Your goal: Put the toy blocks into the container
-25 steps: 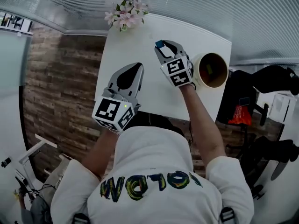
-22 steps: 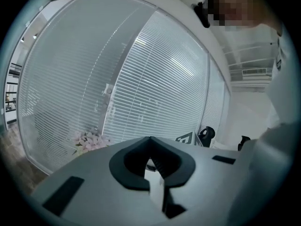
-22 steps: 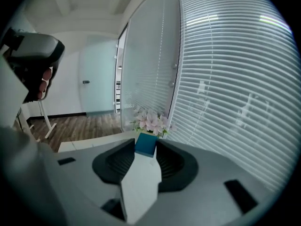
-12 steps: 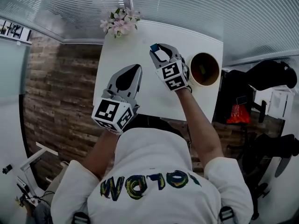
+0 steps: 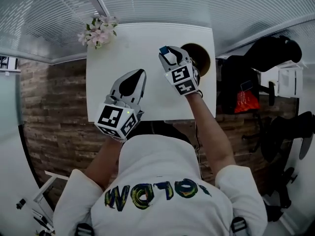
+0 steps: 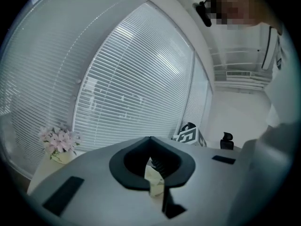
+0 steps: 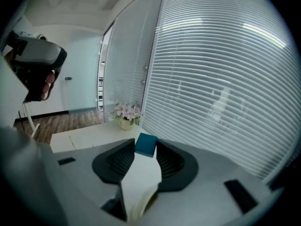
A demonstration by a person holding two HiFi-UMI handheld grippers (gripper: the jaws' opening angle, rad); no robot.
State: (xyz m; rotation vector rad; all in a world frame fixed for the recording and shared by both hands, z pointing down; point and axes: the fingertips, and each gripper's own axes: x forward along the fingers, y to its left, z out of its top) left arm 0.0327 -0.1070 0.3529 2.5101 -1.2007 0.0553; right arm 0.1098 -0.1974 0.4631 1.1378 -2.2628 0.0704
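Note:
A small blue toy block (image 5: 164,49) (image 7: 146,144) is pinched at the tips of my right gripper (image 5: 166,51) (image 7: 146,145), which is shut on it and held above the white table (image 5: 123,48). The round brown container (image 5: 203,57) stands at the table's right edge, just right of that gripper and partly hidden behind it. My left gripper (image 5: 141,73) (image 6: 149,139) hovers over the table's near left part, jaws shut with nothing between them. The right gripper's marker cube (image 6: 188,135) shows in the left gripper view.
A pot of pink flowers (image 5: 100,32) (image 6: 59,145) (image 7: 125,114) sits at the table's far left corner. Window blinds (image 5: 162,4) run behind the table. A black chair and a bag (image 5: 236,82) stand to the right of the table.
My right gripper has carried the blue block toward the container, which now sits partly behind it. The left gripper has drifted a little and stays shut.

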